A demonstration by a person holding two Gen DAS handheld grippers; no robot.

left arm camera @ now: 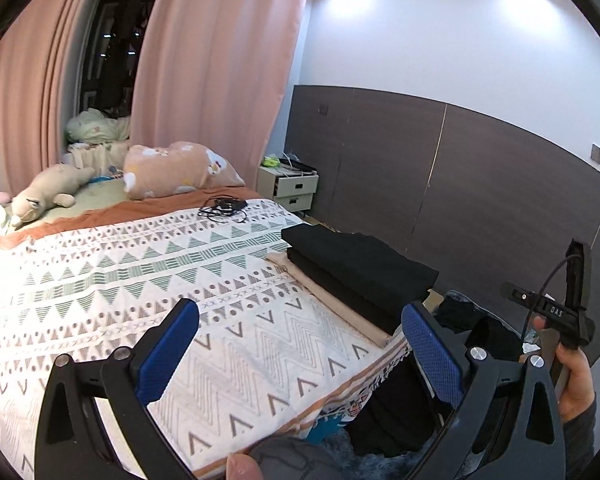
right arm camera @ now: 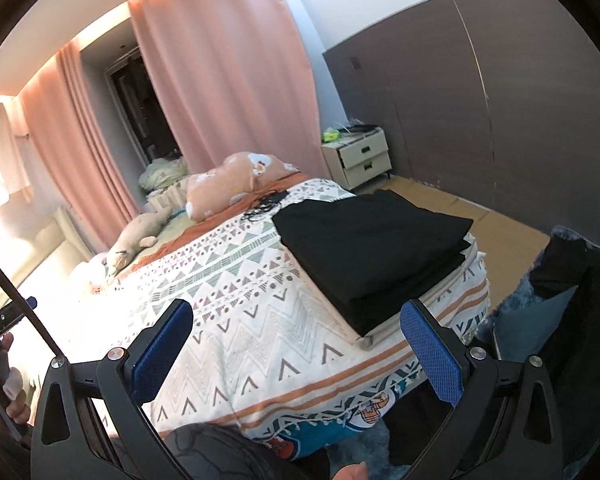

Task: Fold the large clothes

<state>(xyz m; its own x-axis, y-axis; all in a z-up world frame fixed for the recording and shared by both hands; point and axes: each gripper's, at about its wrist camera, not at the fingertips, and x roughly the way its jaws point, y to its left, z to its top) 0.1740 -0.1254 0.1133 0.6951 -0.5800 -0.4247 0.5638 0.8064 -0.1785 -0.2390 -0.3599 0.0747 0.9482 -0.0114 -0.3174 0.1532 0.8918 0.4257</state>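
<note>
Stack of folded black fabric garments [right arm camera: 374, 254] at right centre of the right wrist frame — resting on a folded beige cloth [right arm camera: 414, 312], on the white patterned bedspread [right arm camera: 236, 288] near its corner. Left gripper [left arm camera: 300, 350] spread wide over the bedspread, blue pads [left arm camera: 168, 350] clasping nothing. Right gripper [right arm camera: 296, 350] likewise wide apart, empty — hovering just short of the stack. Tangled black cable [left arm camera: 222, 208] farther up the bedspread, upper middle of the left wrist frame.

Left tool [left arm camera: 300, 352] and right tool [right arm camera: 296, 352] both gape wide, fingers well apart, gripping nothing.
</note>
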